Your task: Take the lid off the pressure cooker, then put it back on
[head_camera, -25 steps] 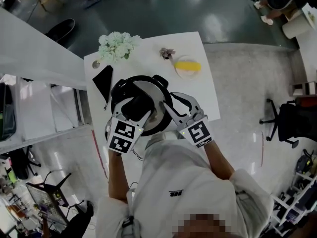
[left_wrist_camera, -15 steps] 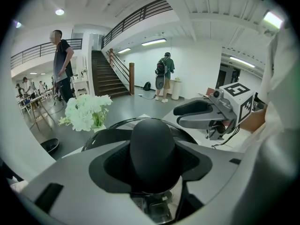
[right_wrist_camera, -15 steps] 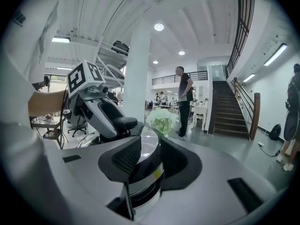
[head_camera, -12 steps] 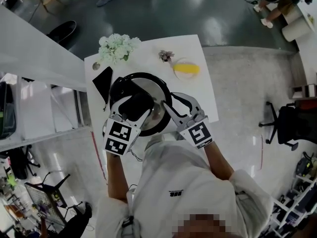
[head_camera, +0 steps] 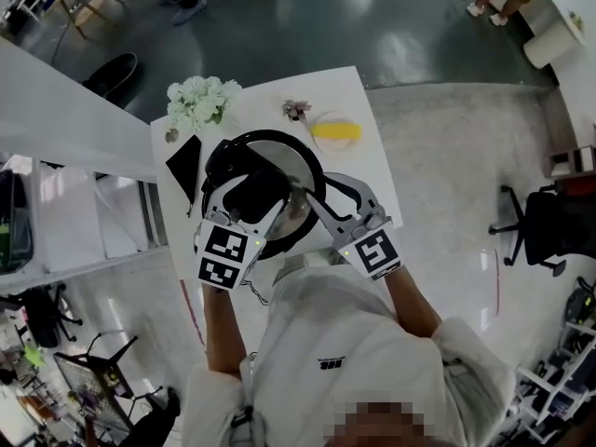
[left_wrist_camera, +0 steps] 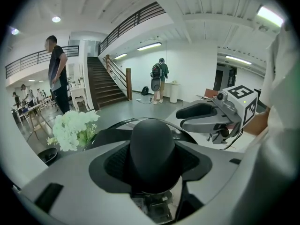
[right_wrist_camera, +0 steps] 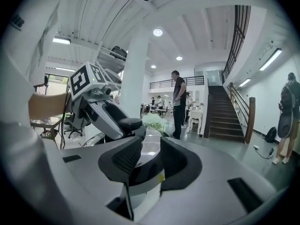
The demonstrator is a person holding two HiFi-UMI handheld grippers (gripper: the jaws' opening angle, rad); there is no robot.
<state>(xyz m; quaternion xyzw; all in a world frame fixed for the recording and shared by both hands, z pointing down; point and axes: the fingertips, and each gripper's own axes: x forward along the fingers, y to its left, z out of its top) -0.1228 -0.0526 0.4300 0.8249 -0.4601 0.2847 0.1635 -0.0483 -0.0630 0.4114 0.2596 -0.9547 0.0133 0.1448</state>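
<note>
The steel pressure cooker lid [head_camera: 284,180] with its black rim hangs over the white table [head_camera: 377,180], carried between both grippers. My left gripper [head_camera: 253,198] is shut on the lid's long black handle [left_wrist_camera: 151,139], which fills the gap between its pads. My right gripper [head_camera: 312,201] is shut on the lid's near right edge [right_wrist_camera: 151,146], where shiny steel and a dark piece sit between the pads. A black pot handle [head_camera: 216,164] pokes out at the upper left. The rest of the pot is hidden under the lid.
On the table's far side lie a bunch of white flowers [head_camera: 197,99], a small dried bloom [head_camera: 296,110] and a plate with a yellow thing [head_camera: 335,130]. A black flat object [head_camera: 183,161] lies at the left edge. People stand in the hall behind.
Both grippers have risen a little with the lid held between them. The table and its objects have slid up and left in the head view.
</note>
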